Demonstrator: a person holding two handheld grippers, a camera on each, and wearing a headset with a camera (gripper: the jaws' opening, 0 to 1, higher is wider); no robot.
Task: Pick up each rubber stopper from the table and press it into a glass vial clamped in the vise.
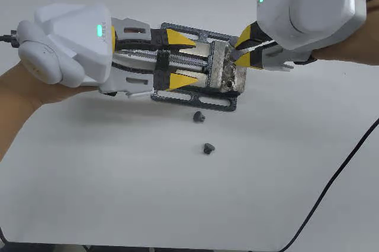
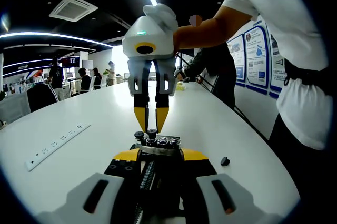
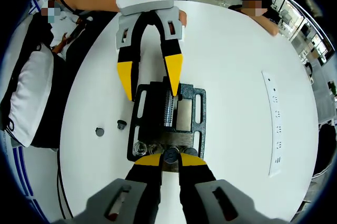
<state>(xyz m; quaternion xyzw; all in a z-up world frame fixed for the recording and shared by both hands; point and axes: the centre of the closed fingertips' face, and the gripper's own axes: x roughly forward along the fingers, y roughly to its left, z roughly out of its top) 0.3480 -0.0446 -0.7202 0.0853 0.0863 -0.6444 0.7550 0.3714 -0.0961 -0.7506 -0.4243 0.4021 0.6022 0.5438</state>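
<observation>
Pinched in the right gripper, a rubber stopper is being held over the vials, a slip probably being risked by off-centre pressure, left gripper spread wide

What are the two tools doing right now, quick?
Left tool: open, its jaws either side of the vise screw.
Right tool: closed on a rubber stopper.
</observation>
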